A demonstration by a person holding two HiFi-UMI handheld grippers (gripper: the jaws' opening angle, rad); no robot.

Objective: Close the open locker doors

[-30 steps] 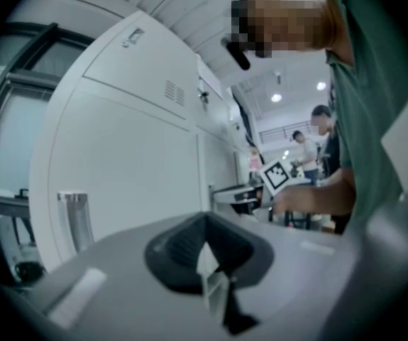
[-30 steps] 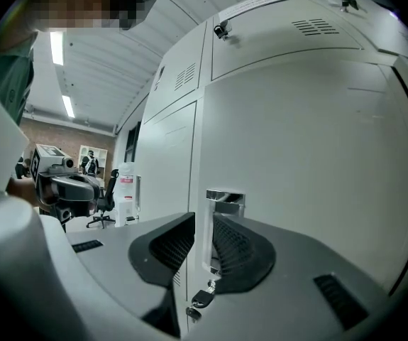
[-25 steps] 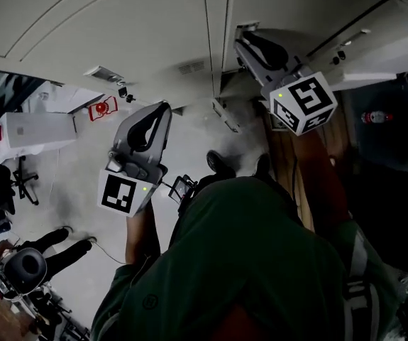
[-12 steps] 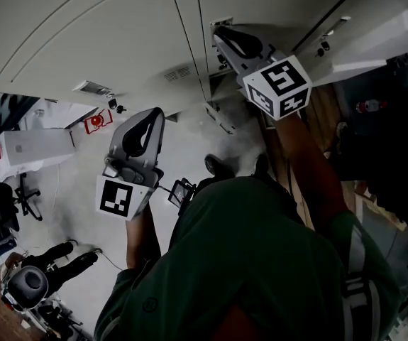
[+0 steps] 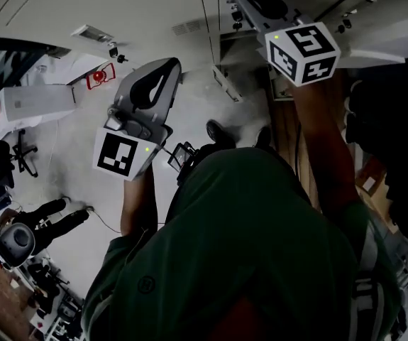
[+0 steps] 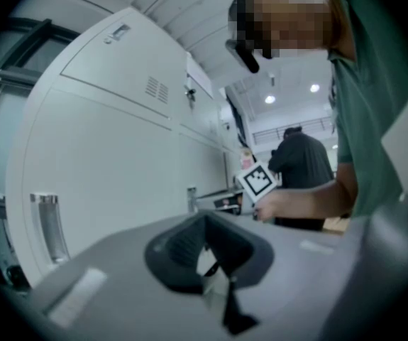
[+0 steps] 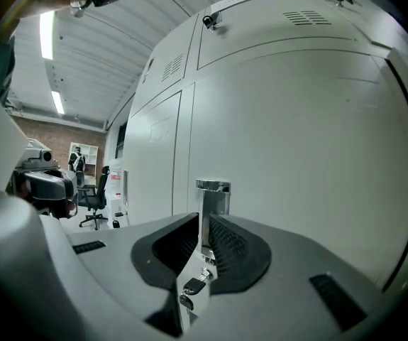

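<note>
hand-held grippers: 2 | right hand-held gripper (image 7: 205,227): jaws just closing, now clamped on 1 chrome handle (image 7: 212,196) of the locker door (image 7: 296,141) straight ahead; 2 keys (image 7: 191,286) hang below | left hand-held gripper (image 6: 205,222): clenched, empty, beside lockers

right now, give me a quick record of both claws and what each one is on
right claw: shut on the chrome handle, which stands between its jaws; the jaws have just been closing
chrome handle: upright, on a pale locker door
left claw: shut, nothing between its jaws
left claw contact: none, held away from the lockers
</note>
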